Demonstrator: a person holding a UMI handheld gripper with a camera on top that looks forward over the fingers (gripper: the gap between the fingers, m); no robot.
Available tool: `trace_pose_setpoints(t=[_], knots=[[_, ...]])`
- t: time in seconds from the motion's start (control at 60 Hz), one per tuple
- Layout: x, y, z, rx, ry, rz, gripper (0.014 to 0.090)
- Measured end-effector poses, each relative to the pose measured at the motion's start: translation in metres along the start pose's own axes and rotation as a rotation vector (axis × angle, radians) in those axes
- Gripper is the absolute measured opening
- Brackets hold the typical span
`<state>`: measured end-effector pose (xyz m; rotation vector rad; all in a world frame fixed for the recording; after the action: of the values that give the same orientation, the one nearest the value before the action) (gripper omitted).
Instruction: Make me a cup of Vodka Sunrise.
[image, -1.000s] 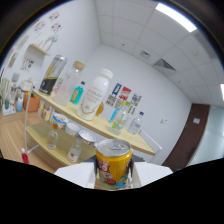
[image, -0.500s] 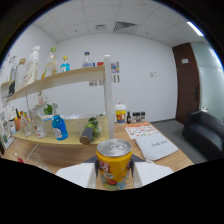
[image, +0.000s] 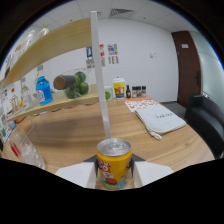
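I hold a yellow drink can (image: 114, 163) upright in the gripper (image: 114, 172), both fingers (image: 93, 169) pressed against its sides low on the body — clenched on it, with the silver top and pull tab facing up just ahead of the fingertips. The can hangs above the near edge of the wooden table (image: 75, 137) rather than standing on it.

I judge it a thin-walled aluminium can: stiff enough if sealed and full, but smooth and a little slippery, and likely to dent under a hard squeeze. The tab looks unbroken, so it probably carries its full weight. A grip around the middle of the body, as now, seems the soundest hold. The label shows bright fruit-like artwork in orange and red; I cannot read a brand name on it.

Just beyond the can a white post (image: 101, 75) rises from the table. Clear glassware (image: 25, 147) stands at the table's left edge. Further off, toward the right side, a folded white cloth (image: 159, 120) lies beside a printed sheet (image: 141, 103) — its writing is too small to read. Along the far edge I see a yellow-banded tub (image: 119, 88), small dark bottles (image: 136, 91) and a blue bottle (image: 43, 90). Posters (image: 102, 51) hang on the back wall, illegible from here.
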<state>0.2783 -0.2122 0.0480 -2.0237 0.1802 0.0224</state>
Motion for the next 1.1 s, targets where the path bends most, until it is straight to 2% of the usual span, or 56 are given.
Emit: trace_pose_setpoints(t=[0.283, 0.517, 0.567, 0.617, 0.667, 0.833, 0.917, 1.1], knots=[[0.001, 0.005, -0.010, 0.021, -0.012, -0.021, 0.0529], [0.002, 0.015, -0.017, -0.008, 0.006, -0.089, 0.0541], [0.003, 0.017, -0.018, -0.027, 0.018, -0.098, 0.0594], [0.005, 0.017, -0.022, -0.043, 0.038, -0.103, 0.0749], [0.007, 0.013, -0.027, -0.046, 0.060, -0.103, 0.0859], [-0.006, -0.019, -0.066, -0.012, 0.092, -0.087, 0.0847], [-0.028, -0.039, -0.092, 0.022, 0.067, -0.066, 0.0869], [-0.093, -0.056, -0.140, 0.078, 0.016, -0.060, 0.0852]])
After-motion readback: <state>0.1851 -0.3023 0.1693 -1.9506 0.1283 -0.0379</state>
